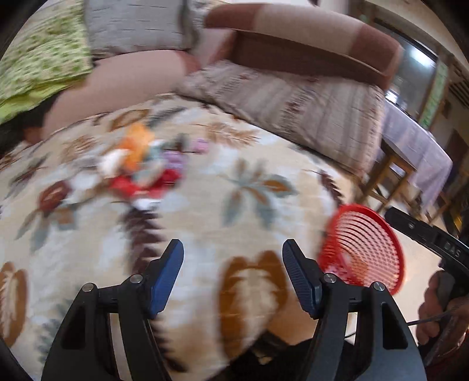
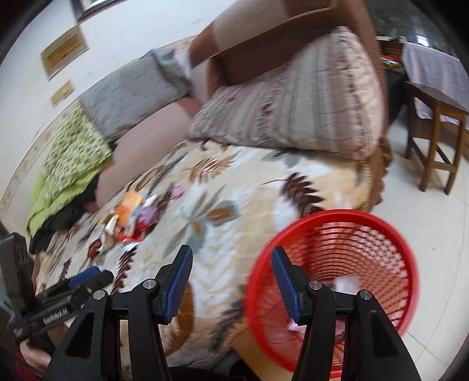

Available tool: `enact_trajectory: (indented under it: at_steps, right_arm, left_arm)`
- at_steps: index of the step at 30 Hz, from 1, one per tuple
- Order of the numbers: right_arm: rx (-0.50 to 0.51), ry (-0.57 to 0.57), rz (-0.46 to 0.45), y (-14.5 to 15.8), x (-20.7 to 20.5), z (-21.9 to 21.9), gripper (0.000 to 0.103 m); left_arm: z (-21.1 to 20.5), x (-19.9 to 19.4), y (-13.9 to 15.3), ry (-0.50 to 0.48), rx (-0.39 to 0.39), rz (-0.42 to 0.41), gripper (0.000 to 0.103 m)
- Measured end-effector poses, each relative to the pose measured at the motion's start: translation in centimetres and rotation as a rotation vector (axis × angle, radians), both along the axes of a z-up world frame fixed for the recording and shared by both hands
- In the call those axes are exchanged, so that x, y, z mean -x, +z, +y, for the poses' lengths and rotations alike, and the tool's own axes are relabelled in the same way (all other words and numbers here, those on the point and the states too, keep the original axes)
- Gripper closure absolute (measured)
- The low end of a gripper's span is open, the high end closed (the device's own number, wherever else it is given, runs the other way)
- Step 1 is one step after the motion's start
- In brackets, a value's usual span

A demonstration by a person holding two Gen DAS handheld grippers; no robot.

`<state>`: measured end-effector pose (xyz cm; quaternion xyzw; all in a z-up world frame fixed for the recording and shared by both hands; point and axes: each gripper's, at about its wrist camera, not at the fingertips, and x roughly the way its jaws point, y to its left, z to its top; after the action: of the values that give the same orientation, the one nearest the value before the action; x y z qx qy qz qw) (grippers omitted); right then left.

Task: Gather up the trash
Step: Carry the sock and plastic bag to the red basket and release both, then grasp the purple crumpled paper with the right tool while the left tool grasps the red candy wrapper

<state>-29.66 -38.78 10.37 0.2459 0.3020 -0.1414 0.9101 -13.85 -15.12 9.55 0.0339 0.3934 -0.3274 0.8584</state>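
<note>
A heap of trash (image 1: 140,164) lies on the leaf-patterned bedspread (image 1: 234,205): orange, red, white and purple wrappers, blurred by motion. In the right wrist view the same trash heap (image 2: 132,217) sits left of centre. A red mesh basket (image 2: 334,287) stands on the floor by the bed's edge, with a few scraps of paper inside; the basket (image 1: 363,249) shows at the right in the left wrist view. My left gripper (image 1: 233,275) is open over the bedspread, well short of the heap. My right gripper (image 2: 231,281) is open, its right finger over the basket's rim. Neither holds anything.
A striped pillow (image 2: 293,111) leans against a brown sofa back (image 1: 307,38). A green floral cloth (image 2: 70,164) and a grey cushion (image 1: 137,23) lie at the far left. A wooden stool (image 2: 436,140) under a cloth-covered table stands on the tiled floor at right. A hand (image 1: 436,310) grips the right tool.
</note>
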Motion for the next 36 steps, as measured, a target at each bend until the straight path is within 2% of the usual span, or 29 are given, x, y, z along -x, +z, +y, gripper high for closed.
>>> enact_trajectory:
  at_steps: [6,10,14,20,25,31,32,36]
  right_arm:
    - [-0.012,0.100,0.023,0.0,-4.2,3.4,0.040]
    - [-0.032,0.169,0.033,0.3,-7.4,5.6,0.039]
    - [-0.055,0.217,0.028,0.8,-10.8,7.5,0.038]
    - [-0.053,0.243,0.040,1.2,-14.8,8.0,0.038]
    - [-0.059,0.225,0.087,0.8,-17.9,6.3,0.035]
    - [-0.149,0.192,0.157,-1.2,-23.0,3.3,0.034]
    - [-0.162,0.186,0.164,-1.6,-23.9,3.0,0.034]
    - [-0.207,0.154,0.189,-3.4,-28.0,1.4,0.036]
  left_arm:
    - [7.7,-4.6,-0.4,0.205,-0.033,-0.025,0.033]
    - [12.9,-7.9,-0.7,0.330,-0.024,0.007,0.033]
    - [16.0,-10.5,-0.8,0.390,-0.051,0.005,0.033]
    - [15.4,-15.6,-1.7,0.316,-0.149,-0.011,0.032]
    - [13.7,-19.6,-3.8,0.243,-0.232,-0.038,0.032]
    - [11.9,-21.5,-6.2,0.131,-0.322,-0.049,0.034]
    - [11.7,-21.4,-6.4,0.118,-0.326,-0.051,0.037]
    - [11.2,-22.4,-6.7,0.109,-0.325,-0.056,0.037]
